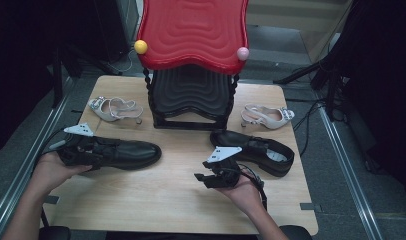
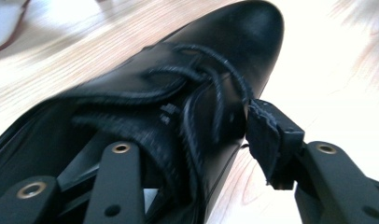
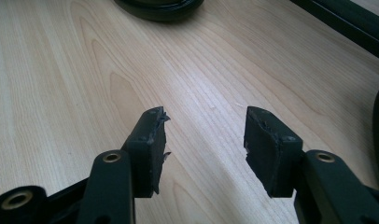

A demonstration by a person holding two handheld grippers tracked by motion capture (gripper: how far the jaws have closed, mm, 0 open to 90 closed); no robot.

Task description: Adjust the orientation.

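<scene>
Left black shoe (image 1: 118, 152) on the near-left of the surface (image 1: 161, 195), its heel end under the left hand-held gripper (image 1: 83, 150).

One jaw sits inside the shoe's opening, its pad hidden; the other stands just outside the laces (contact unclear, so I cannot tell whether it grips). The right hand-held gripper (image 3: 204, 149) hovers open; a second black shoe (image 1: 256, 150) lies behind it.

The left gripper (image 2: 204, 140) straddles a black laced shoe (image 2: 187, 79) on the table (image 2: 75, 42), one jaw inside its opening, one outside.
</scene>
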